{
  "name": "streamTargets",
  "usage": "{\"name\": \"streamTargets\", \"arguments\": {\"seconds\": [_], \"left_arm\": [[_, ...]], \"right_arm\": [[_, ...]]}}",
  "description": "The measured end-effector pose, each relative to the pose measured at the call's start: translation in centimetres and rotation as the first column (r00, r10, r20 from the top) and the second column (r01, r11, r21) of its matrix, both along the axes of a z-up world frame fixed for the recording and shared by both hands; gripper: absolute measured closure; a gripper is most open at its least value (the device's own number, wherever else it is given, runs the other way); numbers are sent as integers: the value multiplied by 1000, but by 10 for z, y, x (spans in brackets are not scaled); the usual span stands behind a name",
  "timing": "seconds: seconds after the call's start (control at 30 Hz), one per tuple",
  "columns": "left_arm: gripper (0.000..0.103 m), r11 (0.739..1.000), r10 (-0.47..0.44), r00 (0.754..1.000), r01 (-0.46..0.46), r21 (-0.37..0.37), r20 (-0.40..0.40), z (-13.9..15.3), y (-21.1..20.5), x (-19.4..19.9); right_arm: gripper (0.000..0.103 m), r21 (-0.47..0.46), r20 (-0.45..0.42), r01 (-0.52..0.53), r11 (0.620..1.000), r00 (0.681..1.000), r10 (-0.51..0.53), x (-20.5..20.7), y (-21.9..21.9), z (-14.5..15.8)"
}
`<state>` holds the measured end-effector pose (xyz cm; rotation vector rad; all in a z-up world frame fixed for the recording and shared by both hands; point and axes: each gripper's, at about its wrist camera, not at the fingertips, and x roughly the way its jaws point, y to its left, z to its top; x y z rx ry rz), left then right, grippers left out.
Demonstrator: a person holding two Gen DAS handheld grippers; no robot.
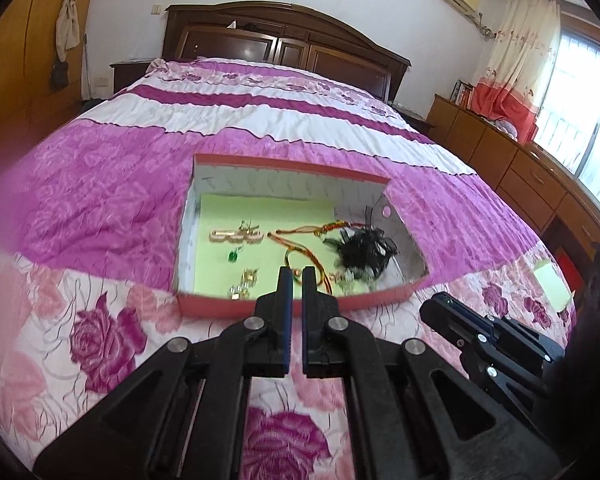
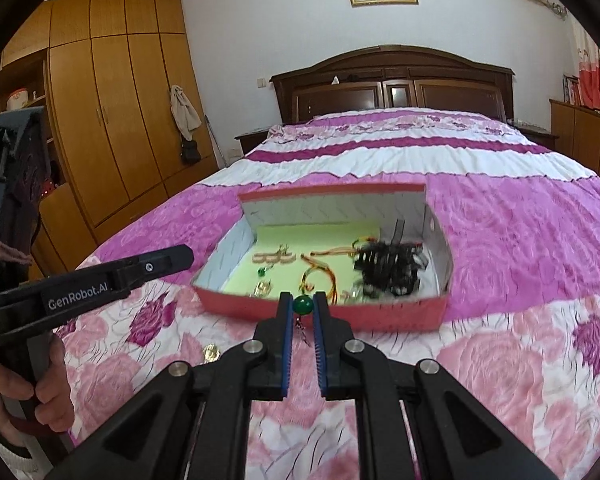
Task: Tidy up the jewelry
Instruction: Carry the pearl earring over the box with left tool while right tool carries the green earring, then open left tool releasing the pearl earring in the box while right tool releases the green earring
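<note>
Right gripper (image 2: 303,306) pinches a green bead earring (image 2: 303,305) just before the red box (image 2: 324,312) on the bed (image 2: 500,360).

The left gripper (image 1: 297,276) hovers over the box's near edge, jaws nearly pressed together, seemingly empty. Inside lie a red-gold cord (image 1: 300,240), black tangled piece (image 1: 366,250) and small gold items (image 1: 236,236).

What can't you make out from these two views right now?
- Left wrist: box near corner, hidden by the left gripper.
- Right wrist: what hangs under the green bead in the right gripper, too small.
- Both: black tangle, blurred.
- Right wrist: gold piece on the bedspread, too small to identify.
</note>
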<state>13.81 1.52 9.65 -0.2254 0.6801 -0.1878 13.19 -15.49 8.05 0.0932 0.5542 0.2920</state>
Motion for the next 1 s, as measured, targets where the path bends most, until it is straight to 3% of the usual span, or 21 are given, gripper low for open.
{"name": "streamTargets", "arguments": {"seconds": [0.33,0.77,1.0], "left_arm": [[103,1000,7,1000,-7,7,4,-20,-4,42],[103,999,28,996,-26,18,-90,-69,0,77],[103,999,27,994,-23,47,-103,-75,-3,78]], "right_arm": [[92,-38,20,7,999,1000,-6,48,4,-6],[92,-39,-104,51,998,993,-55,98,-3,-49],[92,-44,-143,51,998,988,-57,102,-4,-58]]}}
